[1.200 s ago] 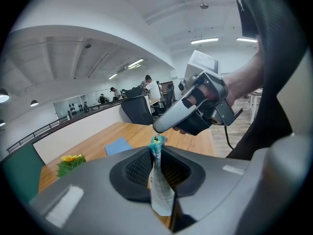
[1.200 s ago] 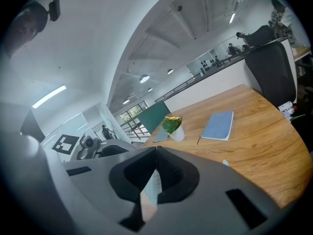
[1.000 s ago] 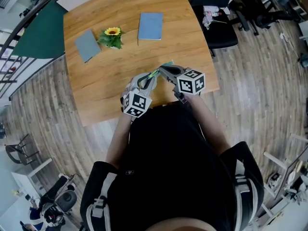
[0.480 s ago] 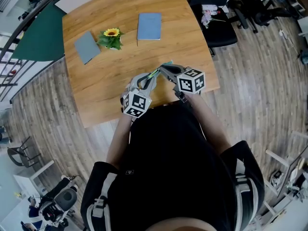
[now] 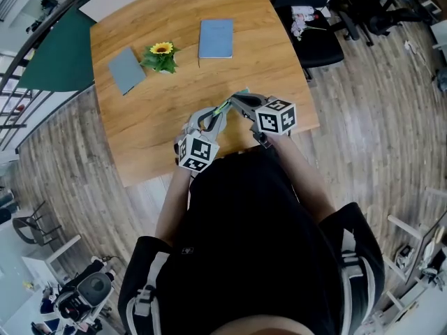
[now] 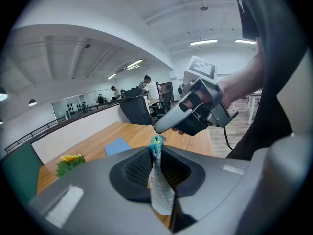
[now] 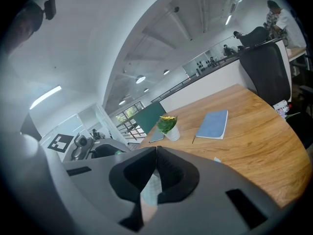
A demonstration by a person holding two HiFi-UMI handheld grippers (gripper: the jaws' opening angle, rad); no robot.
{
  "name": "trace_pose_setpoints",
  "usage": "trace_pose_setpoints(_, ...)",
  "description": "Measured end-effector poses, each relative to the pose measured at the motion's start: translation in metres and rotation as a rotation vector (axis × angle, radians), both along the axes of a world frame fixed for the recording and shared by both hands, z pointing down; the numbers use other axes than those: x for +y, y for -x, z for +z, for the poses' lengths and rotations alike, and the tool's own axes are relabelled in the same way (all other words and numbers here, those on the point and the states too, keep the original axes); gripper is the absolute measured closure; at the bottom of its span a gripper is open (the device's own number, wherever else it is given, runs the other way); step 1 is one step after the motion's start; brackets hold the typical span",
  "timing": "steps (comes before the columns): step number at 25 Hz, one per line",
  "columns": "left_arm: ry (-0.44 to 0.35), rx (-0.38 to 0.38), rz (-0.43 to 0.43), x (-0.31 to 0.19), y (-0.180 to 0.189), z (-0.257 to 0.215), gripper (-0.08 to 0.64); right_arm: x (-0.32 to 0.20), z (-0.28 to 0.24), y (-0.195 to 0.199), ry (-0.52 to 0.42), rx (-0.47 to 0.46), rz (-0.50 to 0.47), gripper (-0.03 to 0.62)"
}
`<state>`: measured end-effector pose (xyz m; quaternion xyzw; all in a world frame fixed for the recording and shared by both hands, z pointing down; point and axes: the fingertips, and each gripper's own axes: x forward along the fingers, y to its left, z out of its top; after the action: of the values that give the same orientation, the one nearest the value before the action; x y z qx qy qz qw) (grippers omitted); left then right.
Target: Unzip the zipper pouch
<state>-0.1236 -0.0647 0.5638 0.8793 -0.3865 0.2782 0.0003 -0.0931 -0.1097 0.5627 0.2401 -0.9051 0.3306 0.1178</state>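
A pale zipper pouch (image 5: 225,106) with a teal end hangs between my two grippers, just above the near edge of the wooden table (image 5: 150,121). My left gripper (image 5: 214,118) is shut on the pouch (image 6: 160,190), whose cloth stands edge-on between the pads with the teal tip (image 6: 156,142) poking out on top. My right gripper (image 5: 236,102) comes in from the right and meets that teal end. In the right gripper view its jaws (image 7: 155,156) are pressed together with pale pouch cloth (image 7: 149,191) showing below the pads. The zipper pull cannot be made out.
Farther back on the table stand a potted sunflower (image 5: 162,53), a blue notebook (image 5: 216,38) and a grey notebook (image 5: 126,68). A black office chair (image 5: 316,42) sits off the table's far right corner. A green panel (image 5: 56,54) stands at the left.
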Motion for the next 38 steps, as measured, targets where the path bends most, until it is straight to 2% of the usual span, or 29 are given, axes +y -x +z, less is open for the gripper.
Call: trace_pose_setpoints(38, -0.020, -0.013, 0.003, 0.002, 0.009, -0.012, 0.518, -0.009, 0.002, -0.001, -0.027, 0.037, 0.029, 0.584)
